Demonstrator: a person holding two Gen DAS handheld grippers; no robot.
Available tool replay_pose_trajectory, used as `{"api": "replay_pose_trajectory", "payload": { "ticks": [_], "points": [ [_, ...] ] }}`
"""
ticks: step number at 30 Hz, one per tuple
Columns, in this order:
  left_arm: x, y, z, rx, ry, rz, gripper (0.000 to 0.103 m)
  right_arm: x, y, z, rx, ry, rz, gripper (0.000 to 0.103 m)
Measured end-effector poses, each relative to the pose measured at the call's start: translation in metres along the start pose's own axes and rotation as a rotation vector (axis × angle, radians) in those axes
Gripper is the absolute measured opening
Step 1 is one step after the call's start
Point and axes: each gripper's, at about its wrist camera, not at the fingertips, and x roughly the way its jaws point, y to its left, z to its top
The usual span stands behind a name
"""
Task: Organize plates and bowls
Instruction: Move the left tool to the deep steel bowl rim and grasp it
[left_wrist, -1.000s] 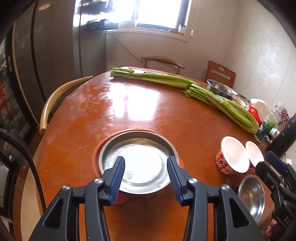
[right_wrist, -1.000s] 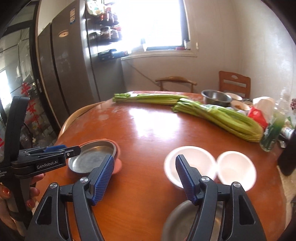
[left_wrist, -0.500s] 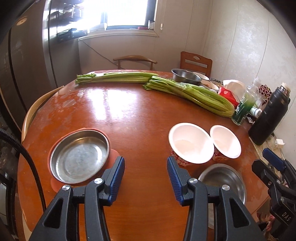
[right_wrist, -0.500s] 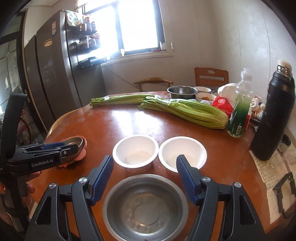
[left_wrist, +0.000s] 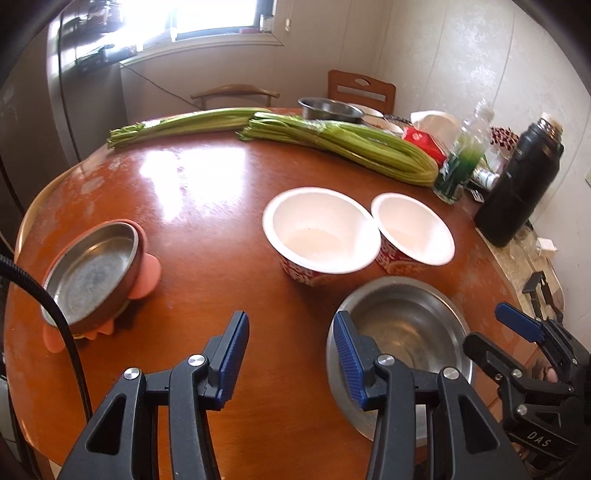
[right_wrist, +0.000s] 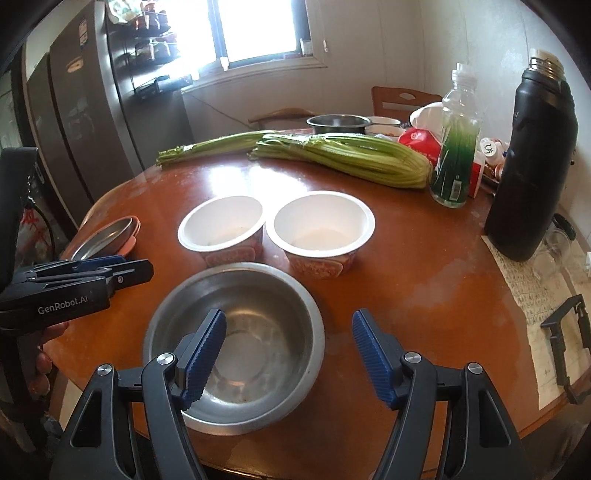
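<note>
- Both grippers have swung rightward across the table (left_wrist: 192, 206) in the last second: a second ago the left gripper (left_wrist: 291, 360) hung over the steel plate (left_wrist: 90, 271), and now that plate sits far to its left, on its pink holder (left_wrist: 147, 271) near the table's left edge.
- One steel bowl (right_wrist: 236, 332) has come from the bottom edge of the right view to fill its lower middle; I judge it the next piece to be picked, probably for stacking with the other dishes.
- Left gripper: it points steeply down at bare wood between plate and steel bowl, its right finger (left_wrist: 349, 363) overlapping the bowl's near-left rim in the view; whether it touches I cannot tell. Its jaws stand partly apart with nothing between them.
- Two white paper bowls (left_wrist: 319, 230) (left_wrist: 412, 229) sit side by side just behind the steel bowl, rims nearly touching, both upright and seemingly empty.
- Right gripper (right_wrist: 288, 360): it tilts down over the near side of the steel bowl, its left finger (right_wrist: 205, 354) over the basin and its right finger (right_wrist: 371, 356) outside the rim, so it straddles the bowl's right wall. Its jaws gape wider than the left's and grip nothing yet.
- Celery, bottles and a black flask at the far right look uninvolved.
</note>
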Motion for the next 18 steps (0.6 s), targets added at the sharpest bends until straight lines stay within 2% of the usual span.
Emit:
{"api": "replay_pose_trajectory", "payload": {
  "ticks": [8, 18],
  "points": [
    [0.021, -0.015, -0.013, 0.021, 0.058, -0.026, 0.047, 0.013, -0.005, -0.018, -0.010, 0.057, 0.003, 0.073],
    [0.036, -0.026, -0.017, 0.028, 0.086, -0.055, 0.047, 0.022, -0.003, -0.024, -0.040, 0.069, 0.011, 0.070]
  ]
}}
